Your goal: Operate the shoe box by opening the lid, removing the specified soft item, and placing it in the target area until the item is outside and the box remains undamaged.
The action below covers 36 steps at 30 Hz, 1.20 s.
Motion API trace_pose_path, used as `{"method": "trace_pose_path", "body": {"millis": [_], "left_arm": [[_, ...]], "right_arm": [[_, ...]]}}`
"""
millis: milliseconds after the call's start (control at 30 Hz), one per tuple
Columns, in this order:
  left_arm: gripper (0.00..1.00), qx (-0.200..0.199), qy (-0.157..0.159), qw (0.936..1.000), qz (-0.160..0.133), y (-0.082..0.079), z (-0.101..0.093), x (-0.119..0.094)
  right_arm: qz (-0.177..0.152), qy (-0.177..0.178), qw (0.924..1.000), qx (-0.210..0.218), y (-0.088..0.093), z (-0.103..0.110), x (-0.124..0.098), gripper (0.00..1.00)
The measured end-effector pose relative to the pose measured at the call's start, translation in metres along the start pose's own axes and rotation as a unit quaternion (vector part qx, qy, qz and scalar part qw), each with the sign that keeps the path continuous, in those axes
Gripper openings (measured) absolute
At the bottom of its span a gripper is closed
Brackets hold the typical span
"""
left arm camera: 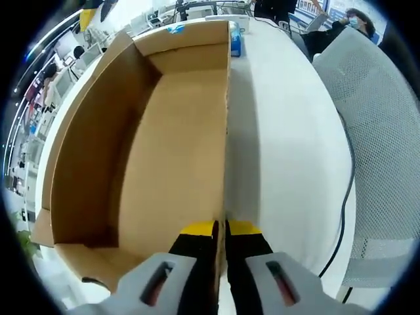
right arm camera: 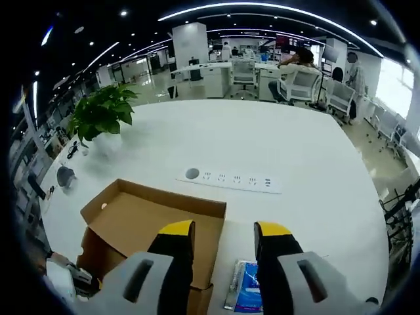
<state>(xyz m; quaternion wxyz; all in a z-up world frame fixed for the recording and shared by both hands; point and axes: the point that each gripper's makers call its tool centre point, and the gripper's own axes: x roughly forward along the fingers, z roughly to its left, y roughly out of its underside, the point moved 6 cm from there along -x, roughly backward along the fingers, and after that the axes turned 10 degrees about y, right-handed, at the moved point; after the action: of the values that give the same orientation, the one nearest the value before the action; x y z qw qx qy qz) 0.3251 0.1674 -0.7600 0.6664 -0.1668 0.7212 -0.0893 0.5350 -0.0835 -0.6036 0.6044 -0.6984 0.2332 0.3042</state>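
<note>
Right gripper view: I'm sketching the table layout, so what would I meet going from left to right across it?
Potted plant → open cardboard box → blue packet lying flat on the white table, between the open jaws of the right gripper.

Shoe box [right arm camera: 157, 223] on table [right arm camera: 262, 144], plant [right arm camera: 102, 111] behind

The box [left arm camera: 164, 151] is plain brown cardboard, open on the white bench [left arm camera: 289, 144] — its inside shows only bare walls and floor. The left tongs [left arm camera: 220, 230] are closed on its near wall. In the right gripper view the box [right arm camera: 154, 216] shows a raised flap — tilted.
</note>
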Motion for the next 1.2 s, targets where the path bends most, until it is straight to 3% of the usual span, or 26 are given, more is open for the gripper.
{"method": "trace_pose_path", "body": {"millis": [333, 467, 667, 833, 1200], "left_arm": [[0.03, -0.003, 0.003, 1.0, 0.0, 0.0, 0.0, 0.0], [0.03, -0.001, 0.002, 1.0, 0.0, 0.0, 0.0, 0.0], [0.03, 0.003, 0.001, 1.0, 0.0, -0.001, 0.0, 0.001], [0.03, 0.003, 0.001, 1.0, 0.0, -0.002, 0.0, 0.001], [0.03, 0.008, 0.004, 1.0, 0.0, -0.002, 0.001, 0.001]], "right_arm": [[0.029, 0.004, 0.9996, 0.004, 0.009, -0.005, 0.032, 0.33], [0.056, 0.009, 0.9984, -0.006, 0.022, -0.008, 0.046, 0.25], [0.064, 0.01, 0.9971, 0.04, 0.027, -0.012, 0.057, 0.32], [0.066, 0.007, 0.9957, 0.065, 0.028, -0.006, 0.063, 0.32], [0.078, 0.012, 0.9958, 0.046, 0.042, 0.013, 0.096, 0.26]]}}
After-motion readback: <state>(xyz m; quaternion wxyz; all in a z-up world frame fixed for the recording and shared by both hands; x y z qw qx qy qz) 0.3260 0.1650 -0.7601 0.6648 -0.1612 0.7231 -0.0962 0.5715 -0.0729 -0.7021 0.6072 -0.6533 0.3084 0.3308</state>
